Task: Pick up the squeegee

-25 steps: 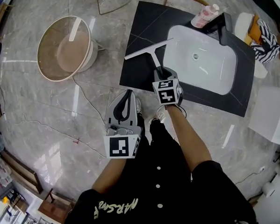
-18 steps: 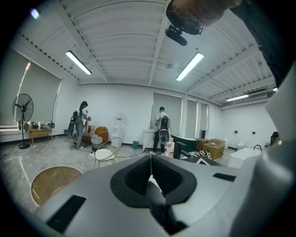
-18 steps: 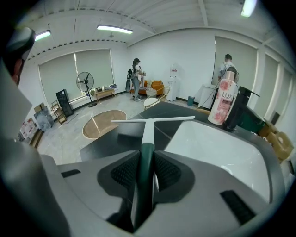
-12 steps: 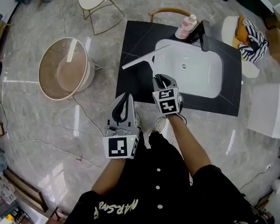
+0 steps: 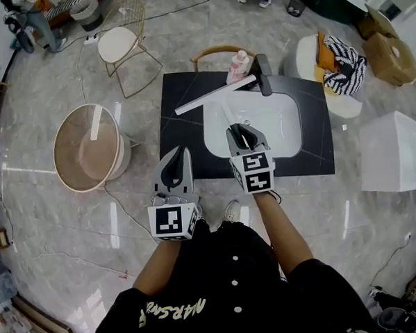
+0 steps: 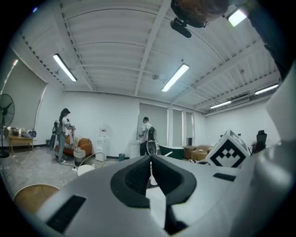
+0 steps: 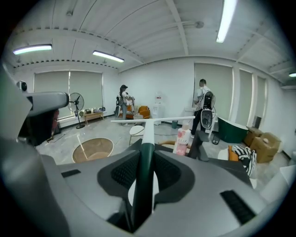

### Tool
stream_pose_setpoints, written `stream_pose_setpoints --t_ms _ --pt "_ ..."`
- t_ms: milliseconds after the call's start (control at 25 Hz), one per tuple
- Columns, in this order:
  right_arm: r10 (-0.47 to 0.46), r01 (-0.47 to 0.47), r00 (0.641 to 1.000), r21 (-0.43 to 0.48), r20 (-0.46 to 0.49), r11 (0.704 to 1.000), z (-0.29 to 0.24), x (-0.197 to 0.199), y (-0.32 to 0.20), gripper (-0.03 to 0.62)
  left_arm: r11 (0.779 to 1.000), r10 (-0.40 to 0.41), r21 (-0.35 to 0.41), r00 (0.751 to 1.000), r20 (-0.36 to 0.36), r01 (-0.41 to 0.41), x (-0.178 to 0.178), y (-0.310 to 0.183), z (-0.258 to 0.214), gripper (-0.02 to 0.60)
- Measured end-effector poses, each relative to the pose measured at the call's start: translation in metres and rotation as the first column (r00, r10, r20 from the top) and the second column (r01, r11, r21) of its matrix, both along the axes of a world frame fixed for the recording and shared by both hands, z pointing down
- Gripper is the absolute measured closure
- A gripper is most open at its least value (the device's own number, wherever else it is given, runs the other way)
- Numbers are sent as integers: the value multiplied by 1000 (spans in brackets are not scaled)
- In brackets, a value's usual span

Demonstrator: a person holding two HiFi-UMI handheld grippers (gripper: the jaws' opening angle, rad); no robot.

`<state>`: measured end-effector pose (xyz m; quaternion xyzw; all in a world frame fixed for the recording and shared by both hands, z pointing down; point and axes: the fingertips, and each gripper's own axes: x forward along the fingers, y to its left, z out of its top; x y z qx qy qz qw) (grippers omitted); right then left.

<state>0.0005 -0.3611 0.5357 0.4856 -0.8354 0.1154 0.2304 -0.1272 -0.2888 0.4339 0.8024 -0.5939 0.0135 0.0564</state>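
Pick looks done. Your R gripper [image 5: 239, 130] is clamped on the squeegee [image 5: 215, 95] by its dark handle. The blade points away from you, crosswise over the far side of the sink [image 5: 290, 133], near the soap bottle [image 5: 239, 66] and tap [image 5: 264, 74]. In the right gripper view the handle sits square between the jaws, and the blade looks clear of the counter [image 5: 179, 146]. L gripper [image 5: 183, 151] is closed w/ nothing in it, by the counter's near-left corner. Next: grip firm, blade level, don't clip the tap or bottle.
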Motion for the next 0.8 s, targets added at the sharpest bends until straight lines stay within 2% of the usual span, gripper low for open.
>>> stream_pose_setpoints --t_ms 320,560,800 --pt "106 -116 993 194 59 974 -84 59 -9 507 996 33 85 999 -6 -32 22 -33 -33 563" --pt "156 -180 982 300 103 937 -141 87 2 507 991 44 125 999 -5 -43 22 -40 -56 563" --pt "199 -236 971 381 134 894 -174 130 13 507 985 55 160 998 9 -56 45 -39 -73 563"
